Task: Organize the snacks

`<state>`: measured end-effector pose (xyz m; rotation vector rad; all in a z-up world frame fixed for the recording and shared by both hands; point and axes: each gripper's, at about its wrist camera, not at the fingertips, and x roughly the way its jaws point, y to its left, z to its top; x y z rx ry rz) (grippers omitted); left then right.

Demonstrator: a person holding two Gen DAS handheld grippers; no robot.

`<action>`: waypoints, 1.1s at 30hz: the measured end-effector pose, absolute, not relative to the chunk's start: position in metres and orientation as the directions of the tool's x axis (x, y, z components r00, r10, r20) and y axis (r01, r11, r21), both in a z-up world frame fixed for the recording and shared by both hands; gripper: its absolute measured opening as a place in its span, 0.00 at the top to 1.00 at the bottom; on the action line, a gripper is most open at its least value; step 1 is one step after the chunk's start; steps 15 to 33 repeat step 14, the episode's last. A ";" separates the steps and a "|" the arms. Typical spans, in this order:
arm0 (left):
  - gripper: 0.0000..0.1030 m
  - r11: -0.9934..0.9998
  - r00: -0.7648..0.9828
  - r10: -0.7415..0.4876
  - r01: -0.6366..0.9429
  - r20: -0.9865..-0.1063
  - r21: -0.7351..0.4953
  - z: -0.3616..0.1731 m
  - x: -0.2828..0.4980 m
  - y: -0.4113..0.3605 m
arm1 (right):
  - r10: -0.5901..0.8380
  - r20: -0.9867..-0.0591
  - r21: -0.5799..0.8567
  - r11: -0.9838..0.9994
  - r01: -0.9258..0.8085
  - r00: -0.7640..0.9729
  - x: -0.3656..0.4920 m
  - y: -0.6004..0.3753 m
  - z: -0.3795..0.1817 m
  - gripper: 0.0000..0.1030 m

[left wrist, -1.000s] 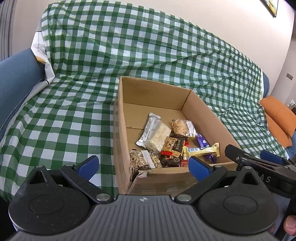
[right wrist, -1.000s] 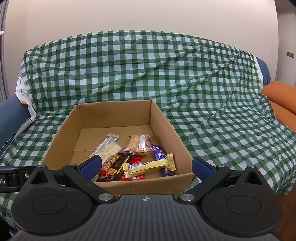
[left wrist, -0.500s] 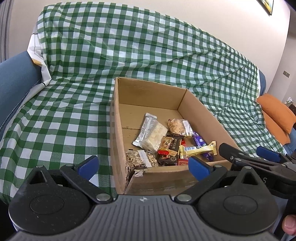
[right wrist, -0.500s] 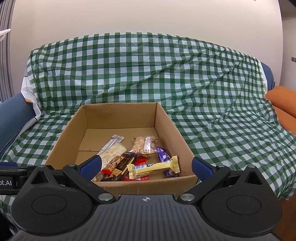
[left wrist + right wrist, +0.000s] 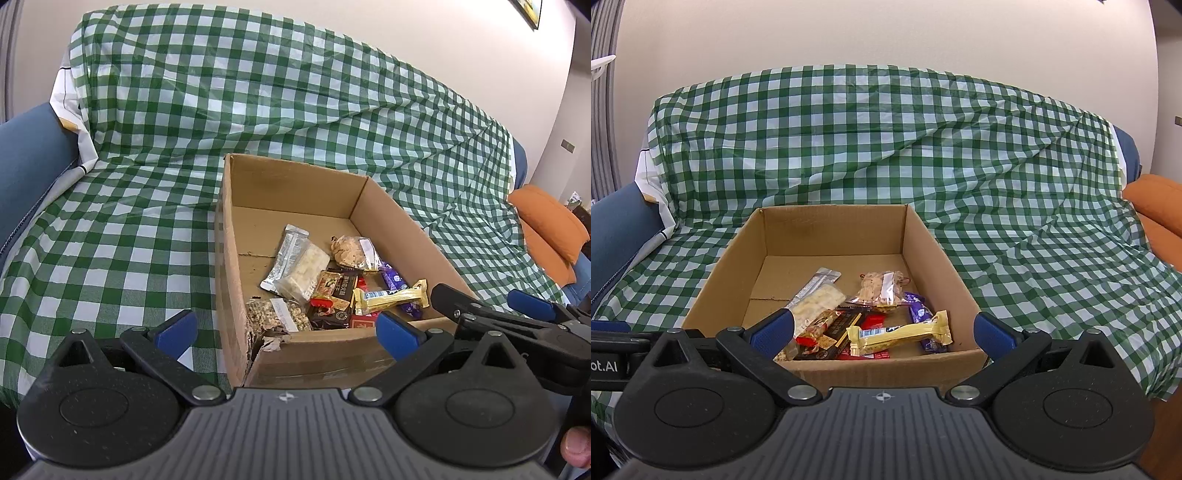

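Note:
An open cardboard box (image 5: 229, 236) (image 5: 931, 254) stands on a green checked cloth. Several wrapped snacks lie in its near half: a yellow bar (image 5: 391, 297) (image 5: 901, 332), a purple bar (image 5: 395, 280) (image 5: 921, 314), a clear cookie bag (image 5: 354, 251) (image 5: 882, 288), a white rice bar (image 5: 304, 271) (image 5: 816, 302) and a granola bag (image 5: 277, 314). My left gripper (image 5: 286, 328) is open and empty, just in front of the box's near left corner. My right gripper (image 5: 884, 330) is open and empty, in front of the box's near wall; it also shows in the left wrist view (image 5: 495, 314).
The checked cloth (image 5: 1034, 221) covers a blue sofa (image 5: 29, 155) seat and backrest. An orange cushion (image 5: 550, 229) lies at the far right. A white wall stands behind. The box's near left corner is torn (image 5: 266, 339).
Both grippers have drawn back and risen a little from the box, so it looks smaller and lower. The snacks have not moved. Both grippers stay open.

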<state>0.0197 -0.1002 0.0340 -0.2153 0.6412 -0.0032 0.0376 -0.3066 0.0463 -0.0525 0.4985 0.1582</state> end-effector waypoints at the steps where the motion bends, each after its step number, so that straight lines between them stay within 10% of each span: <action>1: 0.00 0.977 0.802 -0.071 -0.062 -0.593 -0.202 0.034 0.020 -0.100 | 0.138 -0.480 -0.009 0.987 -0.163 0.866 0.037 -0.307 0.046 0.01; 33: 0.00 0.976 0.804 -0.110 -0.025 -0.584 -0.217 0.027 0.023 -0.103 | 0.158 -0.541 0.089 0.987 -0.131 0.826 0.051 -0.321 0.045 0.01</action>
